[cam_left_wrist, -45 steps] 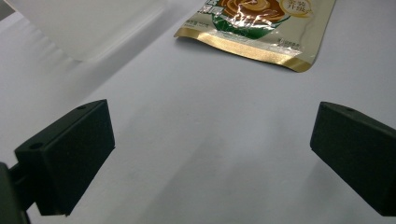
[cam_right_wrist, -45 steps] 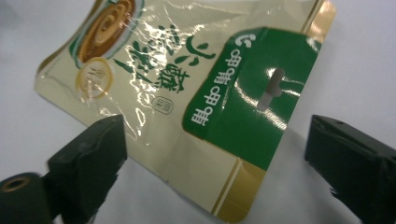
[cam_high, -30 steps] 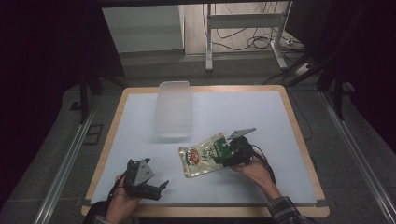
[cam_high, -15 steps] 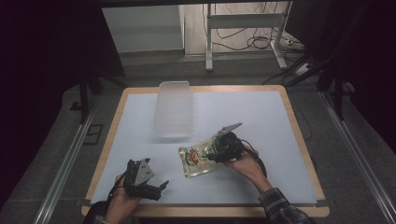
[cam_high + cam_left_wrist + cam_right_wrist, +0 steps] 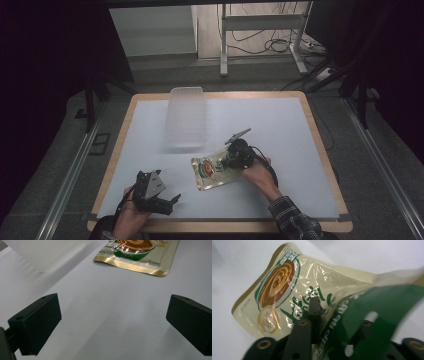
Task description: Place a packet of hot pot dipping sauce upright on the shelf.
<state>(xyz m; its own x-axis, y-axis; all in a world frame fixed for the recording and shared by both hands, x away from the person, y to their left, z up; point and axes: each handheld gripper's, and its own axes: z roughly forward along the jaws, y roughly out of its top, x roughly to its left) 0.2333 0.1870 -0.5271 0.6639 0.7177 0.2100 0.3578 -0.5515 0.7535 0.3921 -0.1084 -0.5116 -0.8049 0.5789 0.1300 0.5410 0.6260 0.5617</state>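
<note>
pouch (image 5: 214,170): glossy plastic film, crinkled, gold foil-look edge, w/ shiny glare spots
container (image 5: 187,116): translucent frosted plastic, smooth
tabletop (image 5: 280,125): matt pale sheet, smooth; light wood rim
left tongs (image 5: 113,325): matt black plastic pads
right tongs (image 5: 329,322): black, semi-matt, metal screw eyelets
sleeve (image 5: 295,220): plaid cloth

A dim lab or test workshop is showing here: a wood-edged table (image 5: 320,150) is sitting between metal floor rails (image 5: 65,180), with loose cables (image 5: 260,42) trailing under a metal desk frame (image 5: 265,22) behind, surrounded by dark curtains.
</note>
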